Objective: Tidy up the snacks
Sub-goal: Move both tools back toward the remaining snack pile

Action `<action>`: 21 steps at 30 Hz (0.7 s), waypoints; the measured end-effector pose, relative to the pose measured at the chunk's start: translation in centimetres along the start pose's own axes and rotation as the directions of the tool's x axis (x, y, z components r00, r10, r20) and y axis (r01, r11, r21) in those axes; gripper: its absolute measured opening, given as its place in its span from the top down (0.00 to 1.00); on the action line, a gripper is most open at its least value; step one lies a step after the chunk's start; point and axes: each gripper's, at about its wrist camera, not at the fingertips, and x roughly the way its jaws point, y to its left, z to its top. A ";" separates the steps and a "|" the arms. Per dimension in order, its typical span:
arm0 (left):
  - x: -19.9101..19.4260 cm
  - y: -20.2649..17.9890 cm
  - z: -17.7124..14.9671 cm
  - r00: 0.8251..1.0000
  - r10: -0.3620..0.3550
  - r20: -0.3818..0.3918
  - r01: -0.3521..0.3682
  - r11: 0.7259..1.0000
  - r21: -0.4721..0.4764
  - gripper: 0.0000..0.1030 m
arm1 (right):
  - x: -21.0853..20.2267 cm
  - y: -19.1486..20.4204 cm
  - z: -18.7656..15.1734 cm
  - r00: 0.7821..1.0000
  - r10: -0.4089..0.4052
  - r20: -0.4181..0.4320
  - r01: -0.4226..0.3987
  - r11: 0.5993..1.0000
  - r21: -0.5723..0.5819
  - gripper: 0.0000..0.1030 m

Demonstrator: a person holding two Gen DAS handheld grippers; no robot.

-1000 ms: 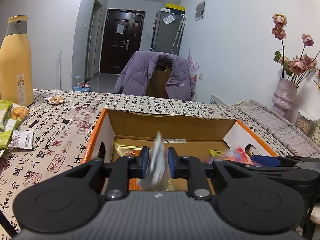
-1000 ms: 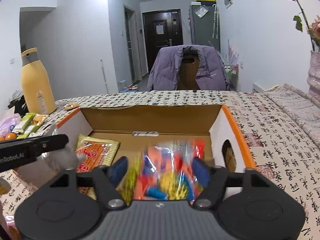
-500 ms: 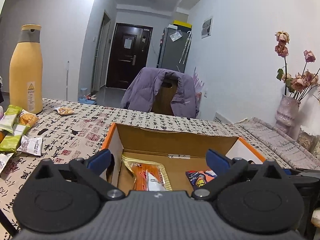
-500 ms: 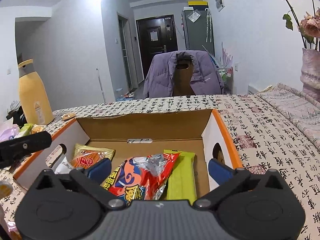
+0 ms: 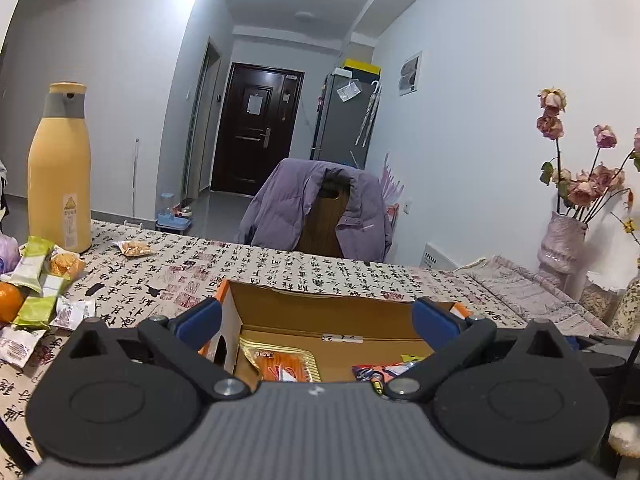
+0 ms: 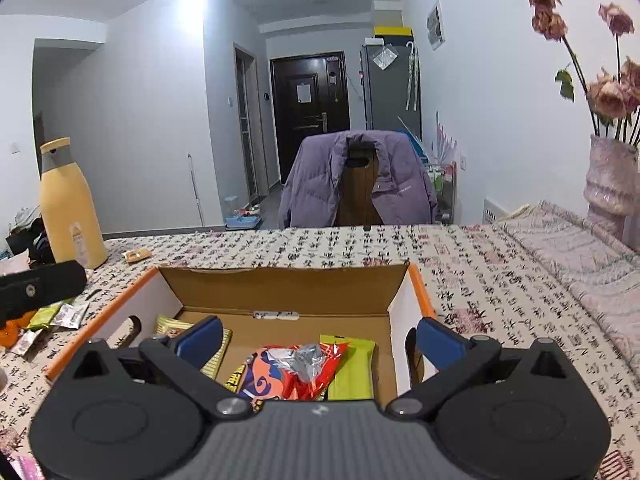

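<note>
Both grippers spread wide and empty above the open cardboard box, orange-edged, resting on the calligraphy-print tablecloth toward the table's near edge.

Left gripper: blue pads apart at full width, nothing between them, hanging over the box's left end. Right gripper: same stance, pads clear of everything, over the box's middle and right end.

Inside the box, seen from the right wrist: a red-orange crinkled snack bag lying in the middle, touching a lime-green packet just to its right; a yellow-gold packet on the left, partly hidden behind the left pad. From the left wrist: a gold-rimmed packet with orange contents on the box floor at left, a colourful wrapper at right.

Outside the box, near the table's left edge: loose snack packets, green and white, piled together with an orange fruit beside them. One small snack pack alone further back, near a tall yellow bottle standing upright at the far left corner.

Beyond the far edge, a chair draped with a purple jacket. At the right edge, a pink vase of dried roses.
</note>
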 end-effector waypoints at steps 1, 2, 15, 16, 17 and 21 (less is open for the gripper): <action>-0.4 0.0 0.0 1.000 -0.002 0.002 0.002 1.000 -0.001 0.00 | -0.5 0.1 0.1 1.000 0.002 0.004 -0.002 1.000 -0.002 0.00; -0.7 -0.1 0.0 1.000 -0.003 0.002 0.003 1.000 -0.004 0.00 | -1.1 0.1 0.2 1.000 0.004 0.009 -0.004 1.000 -0.004 0.00; -6.1 0.7 -1.9 1.000 -0.020 -0.009 0.020 1.000 0.012 0.00 | -7.9 -0.7 -2.3 1.000 0.008 0.029 -0.007 0.999 -0.040 0.00; -6.5 0.8 -2.2 1.000 -0.022 -0.013 0.022 1.000 0.016 0.00 | -8.3 -0.8 -2.7 1.000 0.003 0.026 -0.002 0.999 -0.042 0.00; -6.8 0.9 -2.5 1.000 -0.024 -0.018 0.024 1.000 0.019 0.00 | -8.6 -1.0 -3.1 1.000 0.000 0.022 0.001 0.999 -0.042 0.00; -7.9 1.4 -4.3 0.998 -0.014 -0.060 0.016 0.999 0.028 0.00 | -10.0 -1.8 -5.3 1.000 -0.008 -0.006 0.008 1.000 -0.030 0.00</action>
